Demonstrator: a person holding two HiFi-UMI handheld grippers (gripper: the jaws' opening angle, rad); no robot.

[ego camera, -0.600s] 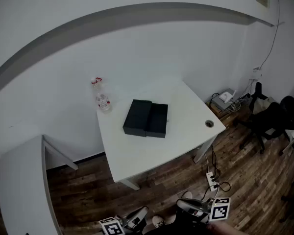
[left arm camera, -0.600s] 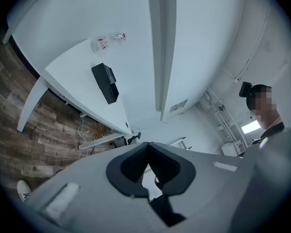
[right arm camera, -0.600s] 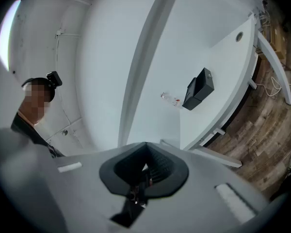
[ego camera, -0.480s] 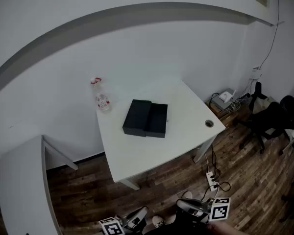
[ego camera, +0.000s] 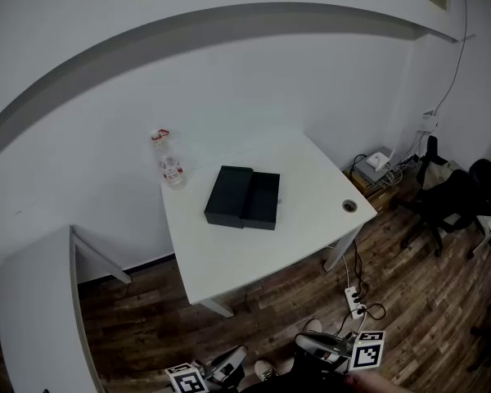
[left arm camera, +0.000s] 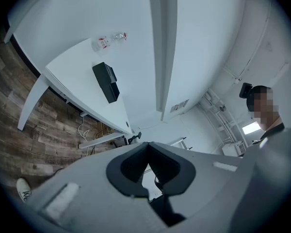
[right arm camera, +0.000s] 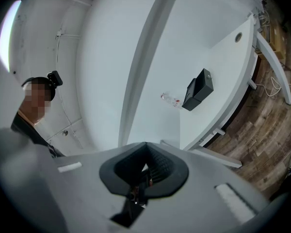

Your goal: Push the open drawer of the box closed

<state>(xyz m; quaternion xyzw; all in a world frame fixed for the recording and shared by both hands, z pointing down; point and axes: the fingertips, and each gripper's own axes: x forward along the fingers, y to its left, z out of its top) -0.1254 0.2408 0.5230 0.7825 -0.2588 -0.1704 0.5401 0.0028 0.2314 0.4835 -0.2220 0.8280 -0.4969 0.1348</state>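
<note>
A black box (ego camera: 228, 196) lies in the middle of the white table (ego camera: 254, 252), with its drawer (ego camera: 263, 201) pulled out to the right. The same box appears far off in the left gripper view (left arm camera: 105, 81) and in the right gripper view (right arm camera: 199, 89). Both grippers hang low over the floor in front of the table, far from the box. My left gripper (ego camera: 229, 363) and my right gripper (ego camera: 319, 346) show at the bottom edge with their marker cubes. The jaws of both are shut, with nothing between them.
A clear bottle with a red cap (ego camera: 168, 160) stands at the table's back left corner. A cable hole (ego camera: 349, 207) is near the right edge. A power strip (ego camera: 354, 301) lies on the wooden floor, a black chair (ego camera: 450, 203) stands at right, a second white table (ego camera: 33, 318) at left.
</note>
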